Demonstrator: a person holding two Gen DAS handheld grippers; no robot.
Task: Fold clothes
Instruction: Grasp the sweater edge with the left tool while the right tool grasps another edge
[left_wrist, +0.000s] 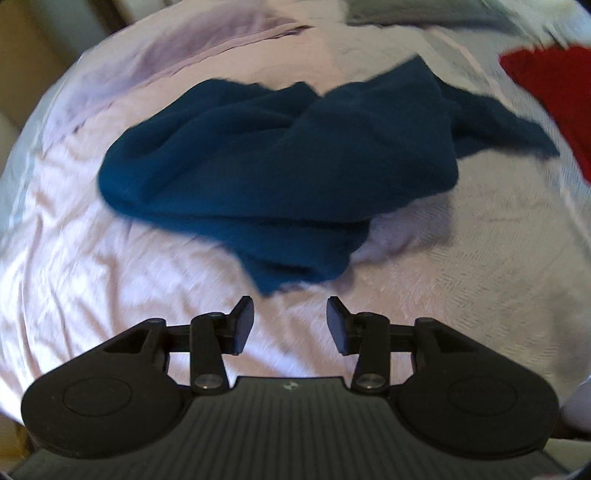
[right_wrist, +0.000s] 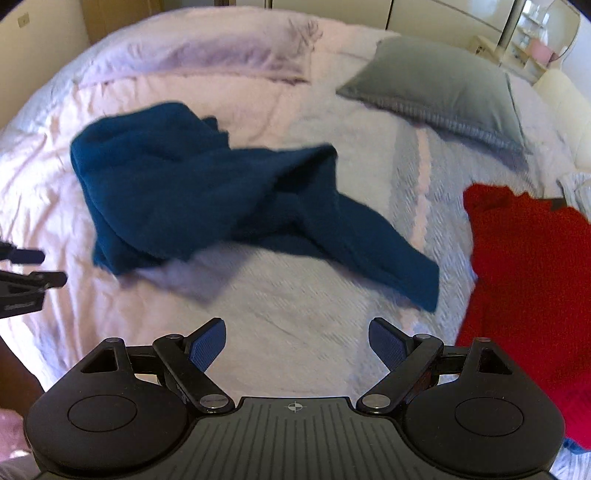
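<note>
Clothes for folding: a crumpled dark teal knitted garment (left_wrist: 280, 173) lies bunched on the pale quilted bedspread (left_wrist: 461, 295), toward the middle of the bed and well clear of its near edge. It is not flat, and no fold line can be made out.

Left gripper (left_wrist: 291, 322): fingers apart, holding nothing, just short of the garment's nearest corner. Right gripper (right_wrist: 297, 345): fingers apart, holding nothing, with bare bedspread between it and the garment's trailing flap.

Hazards, as judged:
- Layers overlap at the near corner. A pinch there may take several plies, or the bedspread, and drag the bundle instead of opening it.
- Both views are blurred, so edges are uncertain and a grasp may miss.
- A red knitted garment (right_wrist: 532, 288) lies at the bed's right side, near the flap. A sweep may snag it.
- A grey pillow (right_wrist: 439, 88) lies farther back, limiting spreading room.
</note>
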